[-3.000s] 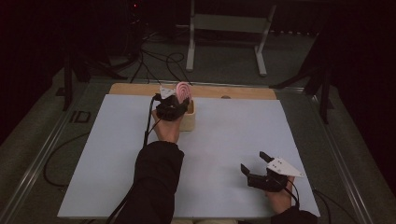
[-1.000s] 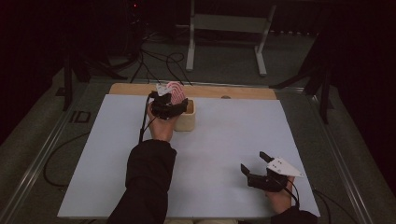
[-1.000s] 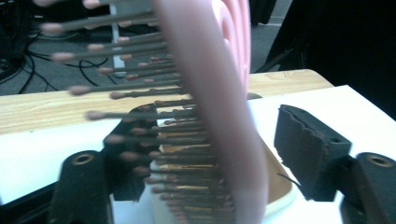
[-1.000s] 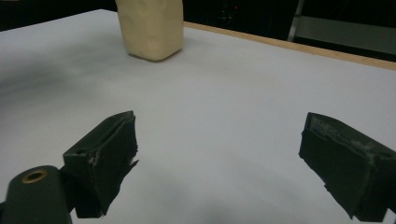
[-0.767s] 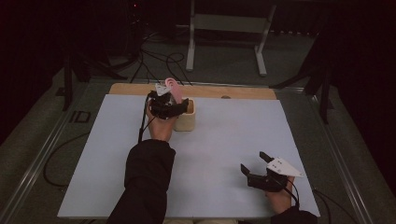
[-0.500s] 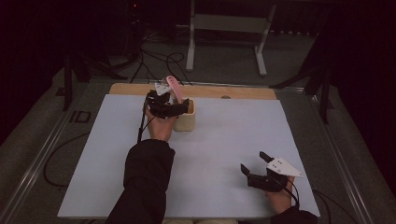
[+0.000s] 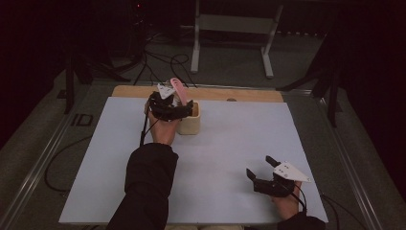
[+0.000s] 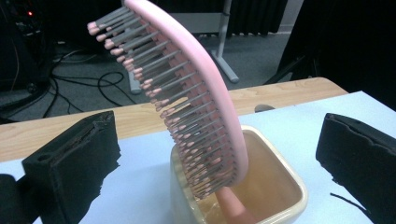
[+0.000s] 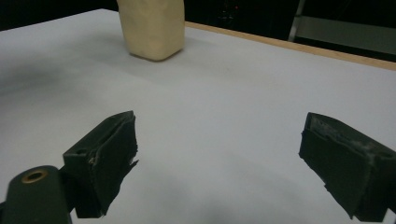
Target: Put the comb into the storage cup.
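Letters "ID" (image 7: 82,120) on floor beside table (image 7: 239,143), otherwise unlabelled hairbrush (image 8: 196,93).

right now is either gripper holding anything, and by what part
Nothing is held. The left gripper has just opened; the pink hairbrush stands handle-down in the cream cup, untouched. The right gripper is open.

Left gripper (image 8: 205,154): jaws just opened wide, pads clear of pink hairbrush (image 8: 196,107). Hairbrush released, now standing handle-down in cream square cup (image 8: 261,191), leaning, bristle head above rim; earlier clamped above cup.
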{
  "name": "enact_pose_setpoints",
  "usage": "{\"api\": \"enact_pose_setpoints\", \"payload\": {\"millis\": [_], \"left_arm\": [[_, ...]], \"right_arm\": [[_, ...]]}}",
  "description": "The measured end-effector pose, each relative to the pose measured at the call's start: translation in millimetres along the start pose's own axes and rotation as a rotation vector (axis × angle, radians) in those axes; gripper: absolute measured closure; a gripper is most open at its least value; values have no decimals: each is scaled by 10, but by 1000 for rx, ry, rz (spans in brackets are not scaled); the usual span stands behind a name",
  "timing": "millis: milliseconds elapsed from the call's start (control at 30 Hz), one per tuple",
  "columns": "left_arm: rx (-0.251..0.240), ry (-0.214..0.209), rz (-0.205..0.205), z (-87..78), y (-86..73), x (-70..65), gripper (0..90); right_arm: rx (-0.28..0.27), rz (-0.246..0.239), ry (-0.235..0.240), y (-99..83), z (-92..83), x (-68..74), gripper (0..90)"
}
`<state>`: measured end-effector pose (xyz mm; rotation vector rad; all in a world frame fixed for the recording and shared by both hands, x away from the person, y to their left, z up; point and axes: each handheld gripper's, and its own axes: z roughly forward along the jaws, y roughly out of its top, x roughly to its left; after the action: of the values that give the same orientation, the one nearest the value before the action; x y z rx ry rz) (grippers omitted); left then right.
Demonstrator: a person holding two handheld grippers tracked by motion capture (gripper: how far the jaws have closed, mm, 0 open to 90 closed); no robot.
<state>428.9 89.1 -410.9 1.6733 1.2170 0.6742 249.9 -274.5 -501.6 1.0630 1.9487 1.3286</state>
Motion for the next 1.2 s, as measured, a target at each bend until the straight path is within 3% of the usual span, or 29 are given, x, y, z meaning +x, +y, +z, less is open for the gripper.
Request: {"api": "enact_pose_setpoints", "payload": {"millis": [233, 600, 867, 1200], "left_arm": [[-14, 6, 15, -55, 38, 18, 0], [-8, -6, 76, -173, 95, 29, 0], [0, -38, 87, -283, 122, 31, 0], [41, -71, 156, -371, 89, -3, 0]], "right_arm": [[1, 3, -3, -4, -7, -3, 111], [1, 4, -5, -8, -17, -6, 110], [2, 4, -5, -8, -17, -2, 111], [3, 4, -5, -9, -16, -3, 111]]}}
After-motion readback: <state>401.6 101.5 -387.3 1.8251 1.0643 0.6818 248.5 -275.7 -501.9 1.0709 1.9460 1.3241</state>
